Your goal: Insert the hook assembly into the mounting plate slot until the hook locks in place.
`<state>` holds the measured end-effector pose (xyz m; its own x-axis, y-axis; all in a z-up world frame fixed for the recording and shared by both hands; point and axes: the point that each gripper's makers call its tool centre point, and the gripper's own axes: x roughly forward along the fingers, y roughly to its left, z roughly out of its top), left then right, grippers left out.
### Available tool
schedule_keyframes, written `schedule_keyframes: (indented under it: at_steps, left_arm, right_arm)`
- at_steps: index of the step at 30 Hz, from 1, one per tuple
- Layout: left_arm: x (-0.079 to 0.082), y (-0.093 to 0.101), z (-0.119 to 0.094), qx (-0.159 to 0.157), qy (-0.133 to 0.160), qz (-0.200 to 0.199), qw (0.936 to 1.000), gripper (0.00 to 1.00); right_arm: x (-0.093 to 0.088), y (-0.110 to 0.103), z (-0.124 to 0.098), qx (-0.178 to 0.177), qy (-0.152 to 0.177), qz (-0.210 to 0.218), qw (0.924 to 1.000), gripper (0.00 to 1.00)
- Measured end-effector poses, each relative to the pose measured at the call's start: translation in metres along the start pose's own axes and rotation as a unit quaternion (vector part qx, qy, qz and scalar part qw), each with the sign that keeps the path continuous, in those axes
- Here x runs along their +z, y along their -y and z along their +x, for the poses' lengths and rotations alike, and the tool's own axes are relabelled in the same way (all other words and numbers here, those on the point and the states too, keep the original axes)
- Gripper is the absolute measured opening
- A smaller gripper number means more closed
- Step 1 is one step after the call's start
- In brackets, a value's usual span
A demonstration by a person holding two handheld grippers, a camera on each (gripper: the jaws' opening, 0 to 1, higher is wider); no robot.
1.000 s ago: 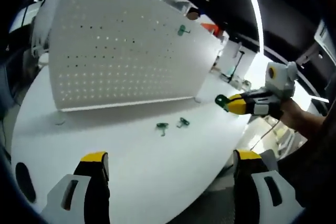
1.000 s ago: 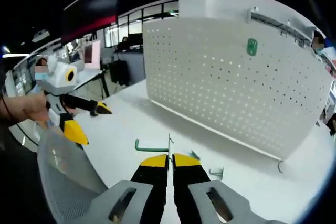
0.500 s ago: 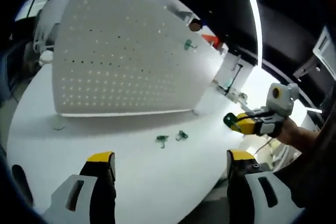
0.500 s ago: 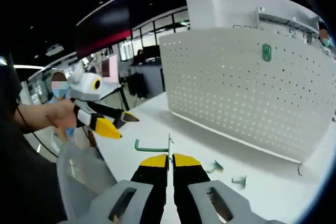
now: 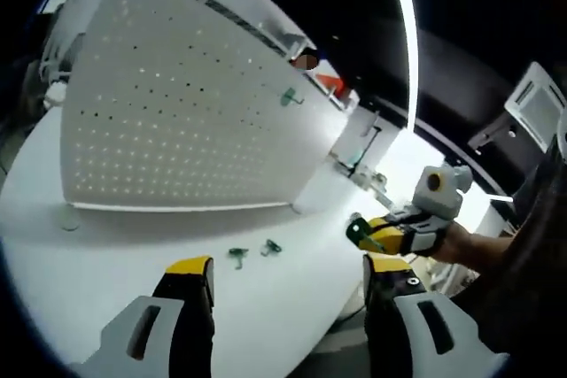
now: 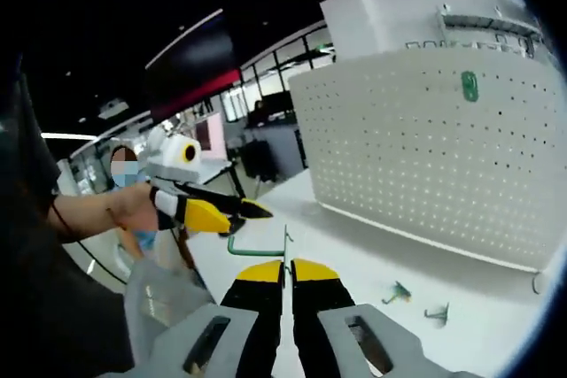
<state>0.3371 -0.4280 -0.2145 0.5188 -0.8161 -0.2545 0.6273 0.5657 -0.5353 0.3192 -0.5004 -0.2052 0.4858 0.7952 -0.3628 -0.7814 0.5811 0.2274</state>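
Hook in hand, insertion not yet made; pegboard stood well apart from both grippers.

Left gripper view: the left gripper (image 5: 279, 307) stood wide apart and empty over the white table (image 5: 106, 272). The white pegboard (image 5: 177, 130) rose at 11 o'clock, one green hook (image 5: 288, 96) already mounted near its upper edge. Two loose green hooks (image 5: 252, 250) lay on the table at 6 o'clock, just beyond the jaws. The right gripper (image 5: 368, 235) showed at 3 o'clock, clamped on a green hook assembly (image 5: 356, 230). Right gripper view: the right gripper (image 6: 288, 273) was closed on the hook assembly (image 6: 257, 249), its arm pointing to 9 o'clock. The left gripper (image 6: 244, 214) sat at 9 o'clock, near the assembly. The pegboard (image 6: 434, 157) stood at 2 o'clock. Judgement: pick-up done; approach, slotting and locking remained. The room was a dim office with glazed partitions and ceiling strip lights.
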Motion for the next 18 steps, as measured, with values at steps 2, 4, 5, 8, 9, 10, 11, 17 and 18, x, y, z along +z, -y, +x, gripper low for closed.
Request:
schedule_keyframes:
  at_steps: [2, 4, 5, 8, 9, 10, 11, 17, 18]
  left_arm:
    - [0.000, 0.006, 0.002, -0.020, -0.002, -0.006, 0.9998, 0.58]
    - [0.002, 0.011, 0.004, -0.033, 0.000, -0.010, 0.9994, 0.56]
    - [0.003, 0.013, 0.004, -0.038, 0.003, -0.012, 0.9992, 0.55]
    - [0.009, 0.020, 0.006, -0.059, 0.014, -0.023, 0.9979, 0.49]
    - [0.010, 0.022, 0.006, -0.065, 0.017, -0.026, 0.9974, 0.48]
    - [0.012, 0.025, 0.006, -0.072, 0.021, -0.029, 0.9968, 0.46]
    - [0.015, 0.029, 0.006, -0.083, 0.028, -0.035, 0.9955, 0.45]
    - [0.023, 0.049, 0.007, -0.136, 0.036, -0.050, 0.9887, 0.40]
    - [0.024, 0.051, 0.007, -0.142, 0.038, -0.053, 0.9877, 0.39]
  right_arm:
    - [0.001, -0.003, 0.001, 0.007, 0.002, 0.004, 1.0000, 0.01]
    - [0.003, -0.005, 0.001, 0.013, 0.006, 0.006, 0.9999, 0.01]
    - [0.003, -0.006, 0.001, 0.015, 0.006, 0.007, 0.9998, 0.01]
    - [0.005, -0.009, 0.001, 0.023, 0.012, 0.012, 0.9996, 0.01]
    - [0.005, -0.010, 0.001, 0.026, 0.014, 0.016, 0.9994, 0.01]
    - [0.005, -0.011, 0.001, 0.028, 0.016, 0.021, 0.9992, 0.01]
    - [0.006, -0.012, 0.001, 0.033, 0.020, 0.025, 0.9990, 0.01]
    - [0.019, -0.026, 0.000, 0.078, 0.053, 0.066, 0.9933, 0.01]
    - [0.021, -0.027, 0.000, 0.082, 0.061, 0.069, 0.9924, 0.01]
